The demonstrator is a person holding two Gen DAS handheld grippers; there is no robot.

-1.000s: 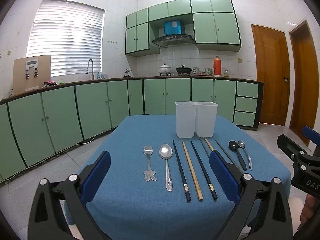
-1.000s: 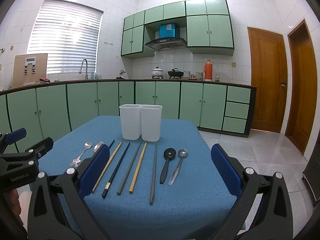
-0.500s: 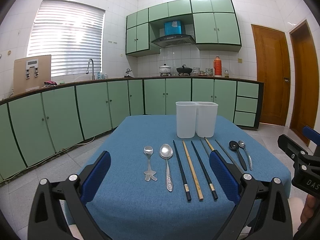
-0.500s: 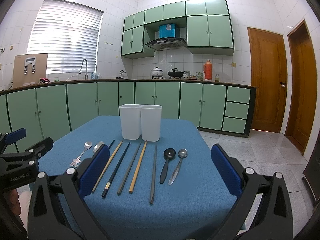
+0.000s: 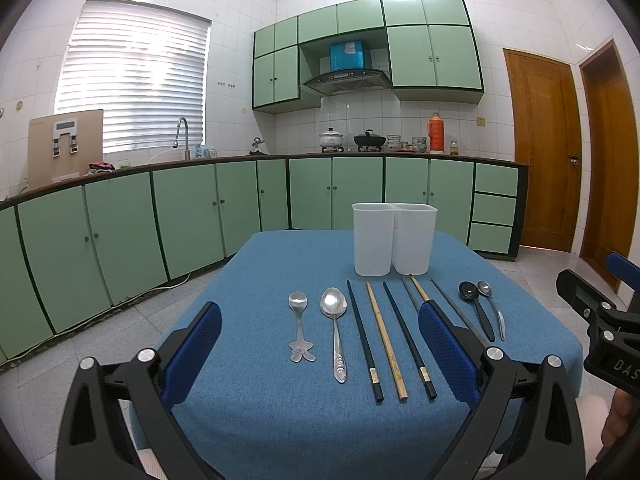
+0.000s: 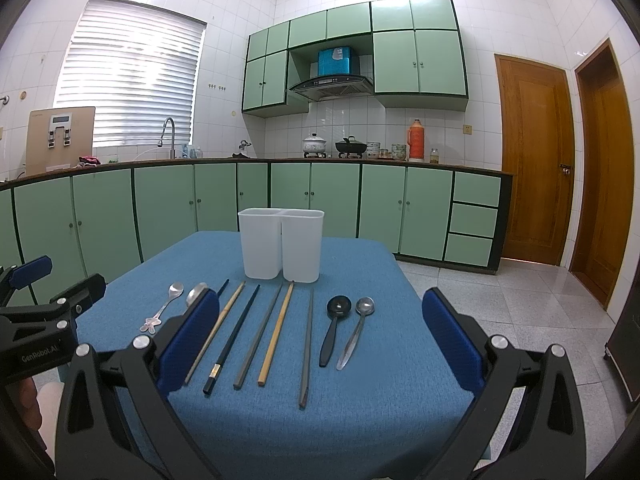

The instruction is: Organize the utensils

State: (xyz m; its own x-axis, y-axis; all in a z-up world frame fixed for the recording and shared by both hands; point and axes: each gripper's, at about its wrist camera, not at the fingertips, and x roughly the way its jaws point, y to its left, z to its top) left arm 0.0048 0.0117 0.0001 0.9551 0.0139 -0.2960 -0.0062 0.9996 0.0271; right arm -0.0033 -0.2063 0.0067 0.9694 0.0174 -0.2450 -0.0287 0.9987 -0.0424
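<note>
So I count four spoons and six chopsticks on the blue tablecloth (image 5: 256, 420), laid in one row across the middle of both views. From the left: a small spoon with a figure-shaped handle end (image 5: 299, 326), a large steel spoon (image 5: 335, 330), a dark chopstick (image 5: 364, 340), a bamboo chopstick (image 5: 386, 340), a second dark chopstick (image 5: 408, 338), a grey chopstick (image 6: 259, 334), a second bamboo chopstick (image 6: 277, 332), a second grey chopstick (image 6: 307, 344), a black spoon (image 6: 334, 328) and a slim steel spoon (image 6: 356, 332). Behind the row, at frame centre, stand two white bins (image 5: 394, 238), touching side by side.

My left gripper (image 5: 320, 352) sits low in its frame, fingers spread wide, gripping nothing. My right gripper (image 6: 320, 354) is just as wide apart and bare.

Green cabinets (image 6: 160, 212) run along the white-tiled walls, a blinded window (image 5: 132, 76) at upper left, two wooden doors (image 6: 532, 160) at right.
</note>
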